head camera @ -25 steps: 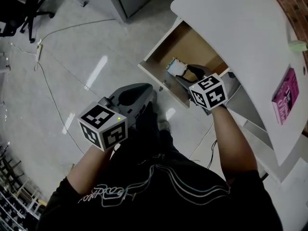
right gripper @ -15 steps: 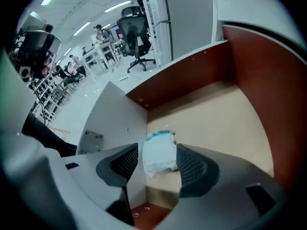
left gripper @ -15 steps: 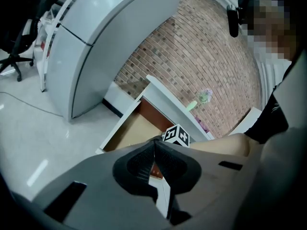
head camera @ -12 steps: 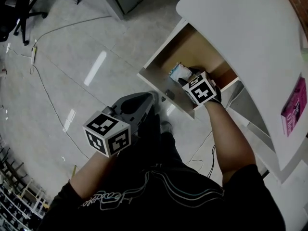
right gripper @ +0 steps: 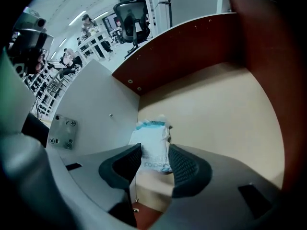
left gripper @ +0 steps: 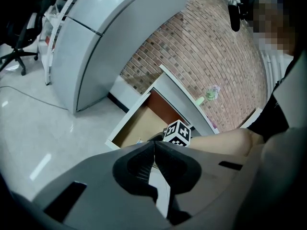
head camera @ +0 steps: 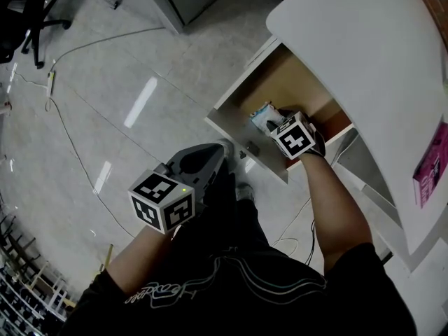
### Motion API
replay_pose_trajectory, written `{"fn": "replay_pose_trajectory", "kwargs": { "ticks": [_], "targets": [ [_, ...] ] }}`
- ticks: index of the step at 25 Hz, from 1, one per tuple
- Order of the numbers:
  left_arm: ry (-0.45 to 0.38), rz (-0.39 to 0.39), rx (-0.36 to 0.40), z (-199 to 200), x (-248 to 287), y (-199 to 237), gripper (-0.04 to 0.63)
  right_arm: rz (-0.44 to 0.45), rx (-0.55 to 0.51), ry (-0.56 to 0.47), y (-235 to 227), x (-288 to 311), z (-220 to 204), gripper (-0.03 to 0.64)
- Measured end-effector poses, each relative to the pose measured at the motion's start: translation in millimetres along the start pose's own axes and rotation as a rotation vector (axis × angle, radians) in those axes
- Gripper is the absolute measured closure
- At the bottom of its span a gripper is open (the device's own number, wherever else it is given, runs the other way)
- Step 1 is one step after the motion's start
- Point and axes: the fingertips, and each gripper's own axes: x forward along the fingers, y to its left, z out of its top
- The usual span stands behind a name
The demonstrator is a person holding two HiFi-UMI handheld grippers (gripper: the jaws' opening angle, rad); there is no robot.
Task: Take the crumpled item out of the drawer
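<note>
A crumpled white packet with blue print (right gripper: 151,133) lies on the floor of the open wooden drawer (right gripper: 216,109), near its white front wall. My right gripper (right gripper: 154,152) reaches down into the drawer (head camera: 234,128), with the packet (head camera: 264,115) between its jaws. The jaws are closing, and the pads stand at the packet's two sides. In the head view the right gripper (head camera: 278,123) is mostly hidden under its marker cube. My left gripper (head camera: 221,149) hangs shut and empty over the floor, short of the drawer front. The left gripper view shows the left gripper (left gripper: 154,147) with its jaws together.
The white curved desk top (head camera: 364,47) overhangs the drawer, and a pink book (head camera: 428,166) lies on it at the right. Cables (head camera: 77,138) run across the tiled floor. An office chair (head camera: 28,12) stands far left. A grey cabinet (left gripper: 96,47) stands beyond the drawer.
My right gripper has gone further down into the drawer and now stands around the packet. The head view has shifted a little. The left gripper stays shut in front of me.
</note>
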Motion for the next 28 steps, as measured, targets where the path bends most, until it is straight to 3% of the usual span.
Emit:
{"fn": "replay_pose_trajectory", "kwargs": {
  "ticks": [8, 16, 24, 28],
  "targets": [
    [-0.006, 0.012, -0.006, -5, -3, 0, 0.572, 0.019, 0.007, -0.001, 5, -4, -1, 0.515],
    [-0.022, 0.020, -0.004, -4, -10, -18, 0.572, 0.020, 0.087, -0.075, 8, -32, 7, 0.532],
    [-0.063, 0.022, 0.035, 6, -33, -58, 0.572, 0.009, 0.178, -0.237, 24, -115, 22, 0.532],
    [-0.085, 0.026, 0.055, 10, -52, -91, 0.572, -0.005, 0.174, -0.322, 39, -178, 26, 0.532]
  ]
}}
